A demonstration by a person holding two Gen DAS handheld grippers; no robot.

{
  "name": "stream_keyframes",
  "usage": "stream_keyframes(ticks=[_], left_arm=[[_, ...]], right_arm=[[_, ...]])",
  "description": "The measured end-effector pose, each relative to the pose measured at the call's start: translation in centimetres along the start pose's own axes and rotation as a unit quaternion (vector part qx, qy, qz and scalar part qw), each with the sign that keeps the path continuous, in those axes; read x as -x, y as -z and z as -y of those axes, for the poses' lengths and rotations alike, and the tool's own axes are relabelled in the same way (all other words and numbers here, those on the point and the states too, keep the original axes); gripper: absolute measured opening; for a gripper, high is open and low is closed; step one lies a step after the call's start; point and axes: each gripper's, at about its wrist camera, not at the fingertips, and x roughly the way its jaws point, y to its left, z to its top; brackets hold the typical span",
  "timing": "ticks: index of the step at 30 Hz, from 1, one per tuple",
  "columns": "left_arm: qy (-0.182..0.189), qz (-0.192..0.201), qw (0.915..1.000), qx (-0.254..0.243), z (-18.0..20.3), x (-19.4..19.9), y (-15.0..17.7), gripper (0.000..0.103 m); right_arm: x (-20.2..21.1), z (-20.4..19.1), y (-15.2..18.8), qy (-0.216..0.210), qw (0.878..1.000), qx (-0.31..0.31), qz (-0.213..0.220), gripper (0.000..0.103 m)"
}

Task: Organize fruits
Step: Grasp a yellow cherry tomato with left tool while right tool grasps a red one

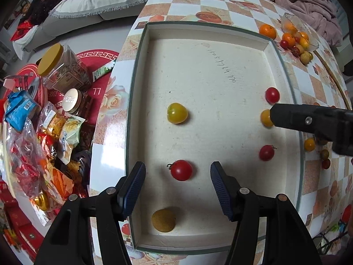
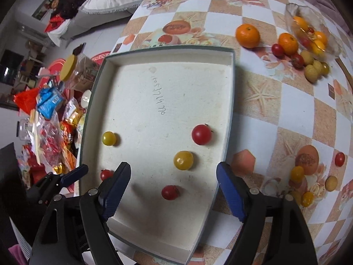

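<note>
Both grippers hang over the shallow white tray (image 1: 220, 70), which sits on the checkered table (image 2: 286, 114) close to its left edge. The left gripper (image 1: 177, 186) has its jaws wide apart, nothing between the pads, and a red cherry tomato (image 1: 181, 170) lies on the tray floor right in the gap below them. Just short of the tray's near wall rests a brownish-yellow round fruit (image 1: 163, 220), and further in sits a yellow-green tomato (image 1: 177, 113) on its own.

Over to the right gripper (image 2: 173, 191): jaws spread wide too, holding nothing. Beneath that gap lies a small red tomato (image 2: 169, 192), with a yellow tomato (image 2: 183, 160) just beyond it and a larger red tomato (image 2: 201, 134) beyond that, all three lined up along the tray's right side.

Outside the tray, toward the table's far right corner, a mandarin (image 2: 247, 35) sits alone, and near it a tipped glass bowl (image 2: 308, 28) holds orange and yellow fruit with more spilled beside it. Nearer, along the right edge, a loose scatter of small fruits (image 2: 296, 173) lies on the cloth, well apart from the tray.

Off the table's left edge, snack bags (image 1: 44, 137) and a yellow-lidded jar (image 1: 59, 66) crowd a lower surface.
</note>
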Motion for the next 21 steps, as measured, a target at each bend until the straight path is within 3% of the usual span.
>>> stream_keyframes(ticks=[11, 21], left_arm=[[0.020, 0.011, 0.9979, -0.060, 5.7, 1.6, -1.4, 0.063], [0.070, 0.024, 0.9910, -0.112, 14.0, 3.1, -3.9, 0.063]], right_arm=[[3.7, 6.7, 2.8, 0.027, 0.997, -0.068, 0.023, 0.083], [6.6, 18.2, 6.3, 0.083, 0.980, -0.181, 0.027, 0.083]])
